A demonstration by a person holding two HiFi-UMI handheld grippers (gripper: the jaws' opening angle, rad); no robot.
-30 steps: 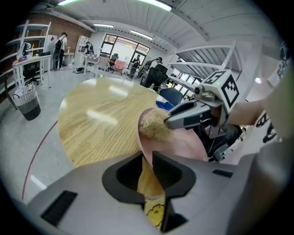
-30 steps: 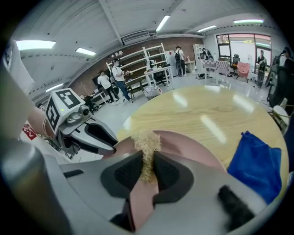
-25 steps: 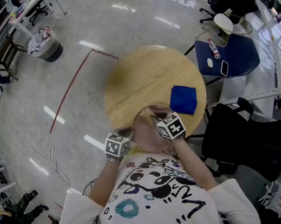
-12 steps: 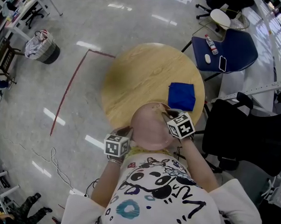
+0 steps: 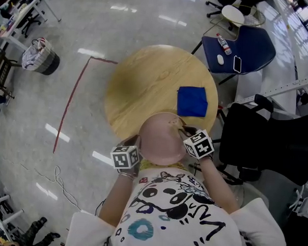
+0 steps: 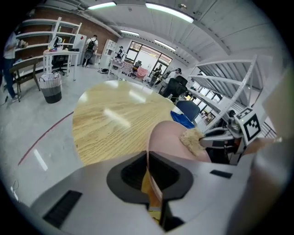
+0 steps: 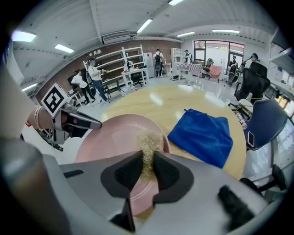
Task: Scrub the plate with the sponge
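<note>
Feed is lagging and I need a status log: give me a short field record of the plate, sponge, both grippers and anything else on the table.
plate: pink, held by its rim at the table's near edge
left gripper: jaws have just been closing, now clamped on the plate rim
right gripper: shut on sponge
sponge: tan, against the plate's face near its rim
table: round, wooden
blue cloth: lying on the table beyond the plate
</note>
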